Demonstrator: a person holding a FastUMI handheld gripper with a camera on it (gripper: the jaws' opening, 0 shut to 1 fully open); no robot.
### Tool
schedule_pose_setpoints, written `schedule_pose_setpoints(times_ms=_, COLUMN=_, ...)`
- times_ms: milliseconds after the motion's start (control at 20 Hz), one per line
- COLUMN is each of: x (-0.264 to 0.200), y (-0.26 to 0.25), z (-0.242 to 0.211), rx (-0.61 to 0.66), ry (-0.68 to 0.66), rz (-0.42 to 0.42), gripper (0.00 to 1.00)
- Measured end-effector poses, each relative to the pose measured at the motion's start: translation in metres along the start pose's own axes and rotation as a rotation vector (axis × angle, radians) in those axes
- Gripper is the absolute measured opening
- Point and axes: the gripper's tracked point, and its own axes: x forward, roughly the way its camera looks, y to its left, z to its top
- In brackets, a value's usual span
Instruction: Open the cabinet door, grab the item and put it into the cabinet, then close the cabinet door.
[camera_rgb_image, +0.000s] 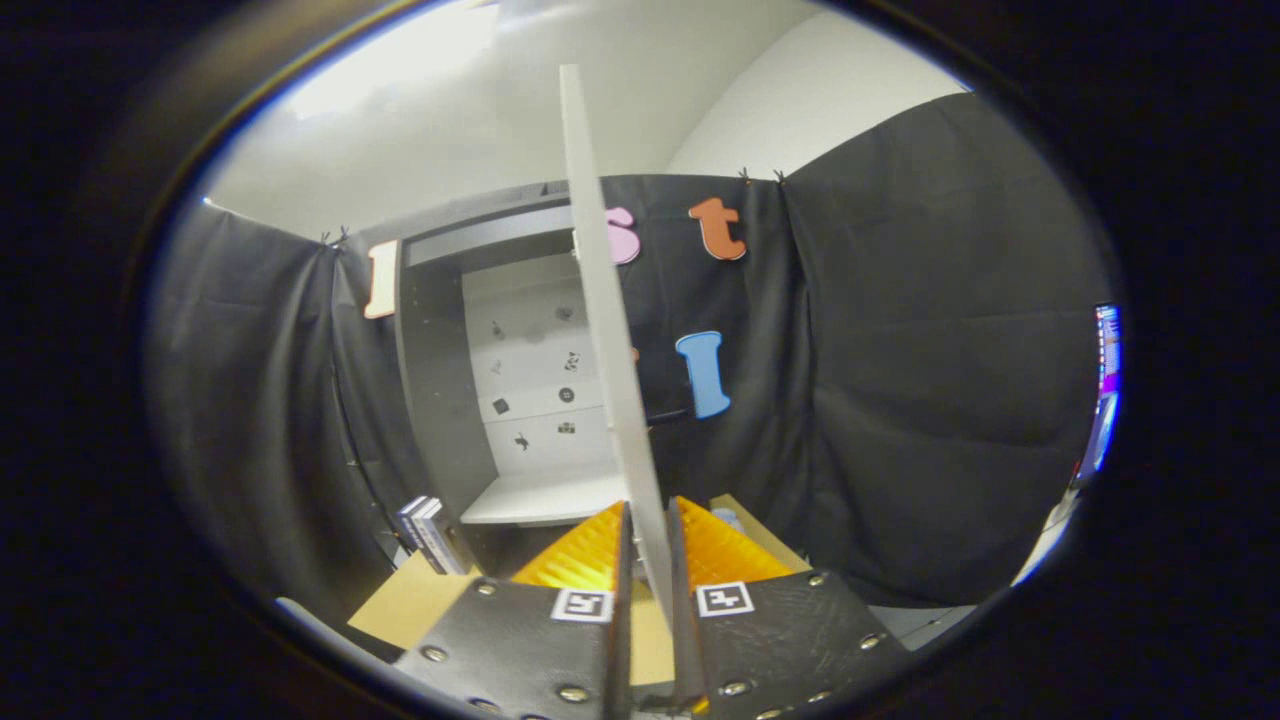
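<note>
Hand-held gripper (648, 560) clamps both fingers on the cabinet door's (600, 330) free edge, door swung edge-on, cabinet (520, 400) open just left of it. Door looks thin, stiff, light; its edge suits pinching. Books (428, 533) sit left of cabinet's base.

One cabinet (440, 400), one open door (605, 330) edge-on between two tool fingers (585, 555), perhaps two books (428, 530) at lower left.

Cabinet door (605, 330) hides cabinet (440, 400) right half, perhaps.
</note>
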Motion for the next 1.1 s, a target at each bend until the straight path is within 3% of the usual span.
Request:
schedule_pose_setpoints(times_ms=300, x=0.024, y=0.092, z=-0.042, rx=-0.02, ry=0.064, rz=0.141, gripper=0.31)
schedule_pose_setpoints(times_ms=350, x=0.03, y=0.107, z=-0.053, rx=-0.021, ry=0.084, rz=0.174, gripper=0.42)
schedule_pose_setpoints(times_ms=400, x=0.038, y=0.117, z=-0.067, rx=-0.02, ry=0.113, rz=0.195, gripper=0.43)
schedule_pose_setpoints(times_ms=500, x=0.052, y=0.138, z=-0.093, rx=-0.017, ry=0.164, rz=0.233, gripper=0.58)
schedule_pose_setpoints(times_ms=650, x=0.074, y=0.173, z=-0.141, rx=-0.01, ry=0.231, rz=0.269, gripper=0.84)
schedule_pose_setpoints(times_ms=750, x=0.088, y=0.191, z=-0.18, rx=-0.009, ry=0.288, rz=0.284, gripper=0.94)
schedule_pose_setpoints(times_ms=1100, x=0.125, y=0.233, z=-0.298, rx=0.003, ry=0.457, rz=0.302, gripper=0.94)
